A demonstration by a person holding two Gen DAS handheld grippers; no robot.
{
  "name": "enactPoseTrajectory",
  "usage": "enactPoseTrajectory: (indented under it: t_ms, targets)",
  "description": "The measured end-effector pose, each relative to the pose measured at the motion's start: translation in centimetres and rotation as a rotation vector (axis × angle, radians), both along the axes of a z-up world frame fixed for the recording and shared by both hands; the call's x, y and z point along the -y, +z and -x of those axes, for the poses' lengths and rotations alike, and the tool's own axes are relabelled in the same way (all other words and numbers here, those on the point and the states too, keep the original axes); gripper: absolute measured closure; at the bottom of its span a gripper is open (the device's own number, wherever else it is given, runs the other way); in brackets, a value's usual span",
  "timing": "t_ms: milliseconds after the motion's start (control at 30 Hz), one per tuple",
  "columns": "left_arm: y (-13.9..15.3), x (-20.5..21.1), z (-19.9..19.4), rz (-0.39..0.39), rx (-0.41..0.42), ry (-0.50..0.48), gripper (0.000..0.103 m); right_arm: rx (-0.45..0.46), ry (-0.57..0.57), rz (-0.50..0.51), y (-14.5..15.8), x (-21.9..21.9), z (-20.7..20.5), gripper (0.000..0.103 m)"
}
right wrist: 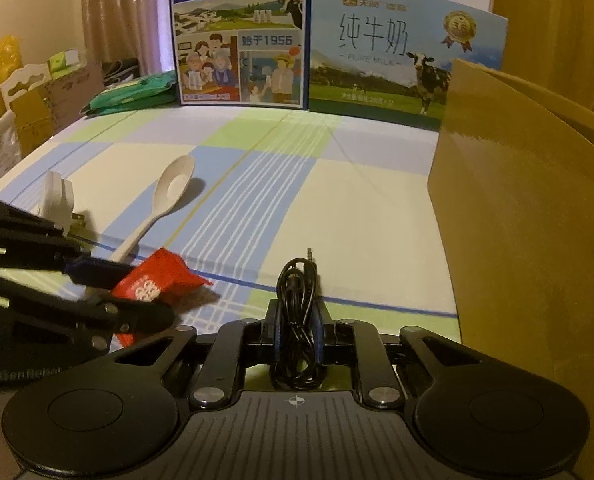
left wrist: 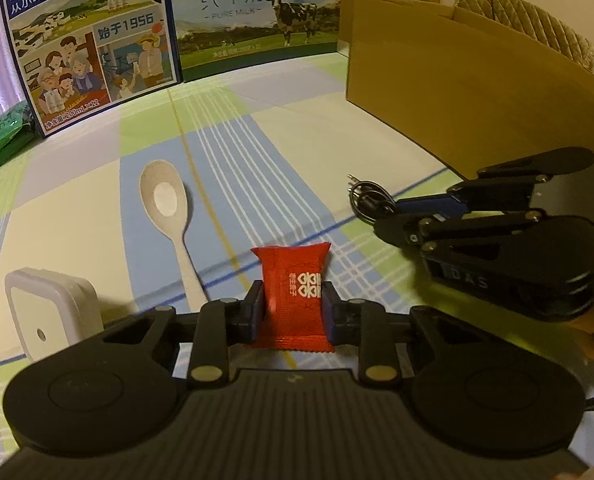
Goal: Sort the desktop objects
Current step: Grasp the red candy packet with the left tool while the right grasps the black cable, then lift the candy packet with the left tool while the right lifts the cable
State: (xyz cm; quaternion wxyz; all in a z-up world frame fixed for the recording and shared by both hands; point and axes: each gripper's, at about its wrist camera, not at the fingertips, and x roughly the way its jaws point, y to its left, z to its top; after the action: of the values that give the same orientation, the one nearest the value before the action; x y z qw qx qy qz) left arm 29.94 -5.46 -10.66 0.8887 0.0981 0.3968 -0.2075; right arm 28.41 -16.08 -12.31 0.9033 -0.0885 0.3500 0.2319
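My left gripper (left wrist: 293,300) is shut on a red candy packet (left wrist: 295,280), held upright just above the tablecloth; the right wrist view shows that packet (right wrist: 157,278) at the lower left in the left gripper (right wrist: 109,280). My right gripper (right wrist: 297,320) is shut on a coiled black audio cable (right wrist: 297,300) with its jack pointing up. In the left wrist view the right gripper (left wrist: 381,210) comes in from the right with the cable (left wrist: 367,198) at its tip. A beige spoon (left wrist: 167,212) (right wrist: 169,192) and a white power adapter (left wrist: 53,312) (right wrist: 59,200) lie on the cloth.
An open cardboard box (left wrist: 457,80) (right wrist: 517,220) stands on the right. Two milk cartons (left wrist: 93,32) (left wrist: 257,12) stand upright along the far edge. Green packets (right wrist: 133,94) lie at the far left. The checked tablecloth (right wrist: 357,200) is bare in the middle.
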Motion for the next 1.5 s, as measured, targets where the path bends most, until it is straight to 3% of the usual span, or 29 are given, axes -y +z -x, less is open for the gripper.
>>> enactPoseTrajectory:
  t_ms: [267, 667, 800, 933, 1033, 1267, 1500]
  targets:
    - [0.5, 0.5, 3.9, 0.014, -0.035, -0.016, 0.08, -0.097, -0.066, -0.061, 1.1, 1.2, 3.6, 0.091]
    - [1.7, -0.8, 14.3, 0.05, -0.09, 0.02, 0.08, -0.212, -0.14, -0.151, 2.6, 5.8, 15.5, 0.091]
    - [1.7, -0.5, 16.7, 0.07, -0.083, 0.035, 0.08, -0.191, -0.139, -0.136, 2.8, 6.5, 17.6, 0.09]
    - [1.3, -0.3, 17.4, 0.064, -0.077, 0.046, 0.078, -0.14, -0.12, -0.08, 2.6, 6.0, 17.9, 0.072]
    - [1.2, -0.2, 17.5, 0.052, -0.061, 0.047, 0.076, -0.125, -0.109, -0.062, 2.4, 5.7, 18.1, 0.066]
    - [0.9, -0.4, 17.3, 0.049, -0.044, 0.063, 0.069, -0.074, -0.071, 0.009, 1.8, 4.5, 18.0, 0.065]
    - [0.8, -0.3, 17.2, 0.045, -0.033, 0.064, 0.068, -0.053, -0.064, 0.026, 1.5, 4.2, 17.8, 0.065]
